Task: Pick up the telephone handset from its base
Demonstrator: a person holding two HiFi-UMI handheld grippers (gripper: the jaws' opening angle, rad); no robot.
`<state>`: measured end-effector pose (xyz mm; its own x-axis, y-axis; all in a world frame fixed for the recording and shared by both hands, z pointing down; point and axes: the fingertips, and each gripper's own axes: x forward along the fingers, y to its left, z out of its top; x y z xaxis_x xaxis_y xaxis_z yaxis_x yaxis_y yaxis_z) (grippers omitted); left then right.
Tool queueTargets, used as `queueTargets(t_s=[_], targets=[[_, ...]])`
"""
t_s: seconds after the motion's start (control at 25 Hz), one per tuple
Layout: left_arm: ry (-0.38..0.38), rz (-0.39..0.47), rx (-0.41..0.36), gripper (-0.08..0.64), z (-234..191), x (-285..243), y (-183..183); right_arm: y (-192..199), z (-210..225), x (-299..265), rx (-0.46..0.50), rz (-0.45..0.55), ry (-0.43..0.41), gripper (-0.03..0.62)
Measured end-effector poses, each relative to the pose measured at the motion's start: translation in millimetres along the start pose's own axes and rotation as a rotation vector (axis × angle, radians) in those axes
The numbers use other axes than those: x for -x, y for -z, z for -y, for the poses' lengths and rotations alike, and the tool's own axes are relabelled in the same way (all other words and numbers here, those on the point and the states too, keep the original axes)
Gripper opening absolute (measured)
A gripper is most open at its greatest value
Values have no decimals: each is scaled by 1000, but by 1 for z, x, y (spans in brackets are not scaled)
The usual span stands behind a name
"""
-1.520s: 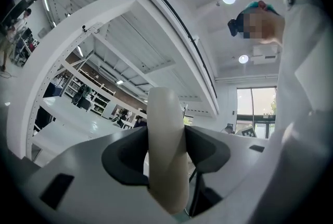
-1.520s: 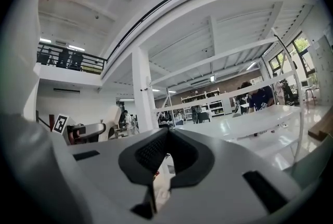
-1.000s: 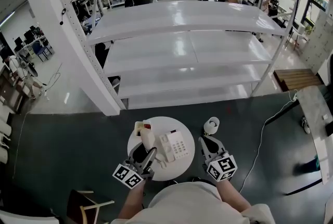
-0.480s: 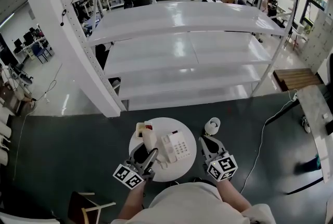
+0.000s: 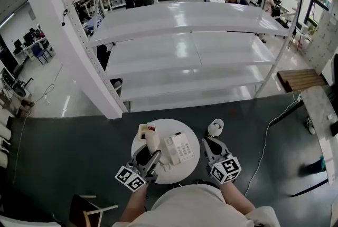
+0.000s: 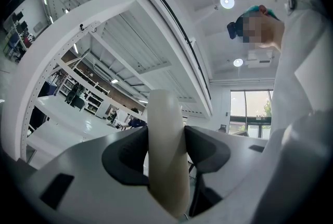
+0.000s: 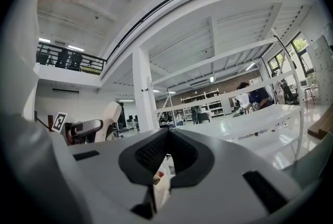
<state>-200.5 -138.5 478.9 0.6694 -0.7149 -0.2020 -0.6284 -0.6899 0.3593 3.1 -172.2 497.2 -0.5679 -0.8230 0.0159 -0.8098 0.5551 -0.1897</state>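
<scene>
The left gripper [image 5: 147, 157] has its jaws clamped on the cream handset [image 5: 152, 141]. In the left gripper view the two dark pads press its flanks from 9 and 3 o'clock, and the handset [image 6: 165, 155] fills the gap and sticks out past the fingertips toward 12. Seen from the head view, its long axis runs roughly from 6 to 12 o'clock, in line with the way this gripper points, and its free end reaches toward the small red-and-white box [image 5: 147, 128] at the far edge of the round table [image 5: 182, 171]. The telephone base [image 5: 177, 148] sits just beside the handset at its 3 o'clock, keypad up. Whether the two touch cannot be told from this height, though the handset looks tilted up off the base. The right gripper [image 5: 210, 148] hangs at 3 o'clock of the base, beyond the table's rim, with its jaws pressed together on nothing. Any further lift therefore falls to the left hand, best straight up and away toward 9 o'clock.
</scene>
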Motion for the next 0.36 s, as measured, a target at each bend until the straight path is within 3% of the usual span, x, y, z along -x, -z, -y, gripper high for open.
queueTargets(t_s=[0.36], targets=[[5,-8,3,229,4,-1,8,4,3,4,-3,-2,2,8]])
